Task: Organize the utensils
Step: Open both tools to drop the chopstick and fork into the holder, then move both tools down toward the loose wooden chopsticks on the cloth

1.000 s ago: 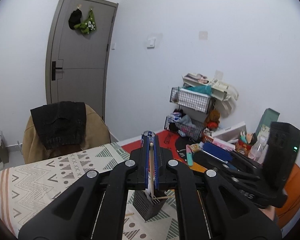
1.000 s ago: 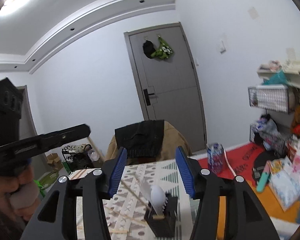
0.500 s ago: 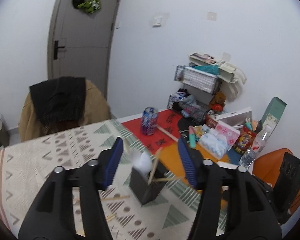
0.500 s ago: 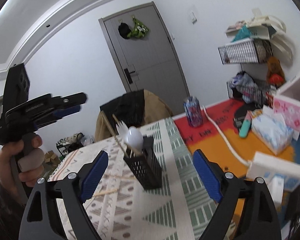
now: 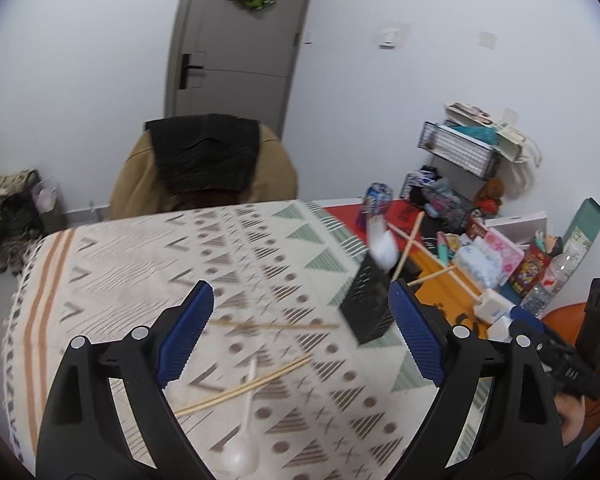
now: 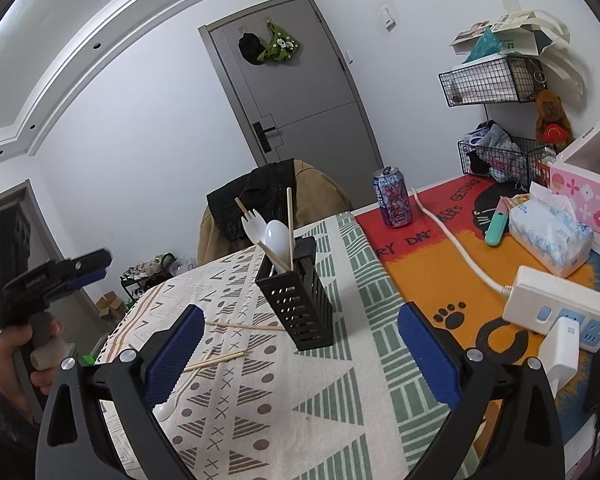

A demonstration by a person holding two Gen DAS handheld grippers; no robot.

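Both grippers, left gripper (image 5: 302, 334) and right gripper (image 6: 298, 354), just spread wide, empty; holder (image 6: 296, 294) upright.

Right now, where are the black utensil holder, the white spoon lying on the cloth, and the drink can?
black utensil holder (image 6: 300, 304): right wrist view, on its perforated front wall.
white spoon (image 5: 240, 454): left wrist view, on its bowl, near the bottom edge.
drink can (image 6: 394, 198): right wrist view, on its printed side.

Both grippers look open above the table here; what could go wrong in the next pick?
1. The chopsticks lie crossed over the white spoon; grabbing one may drag the others.
2. The black holder is narrow and already stuffed; a bump from the left gripper or right gripper might tip it.
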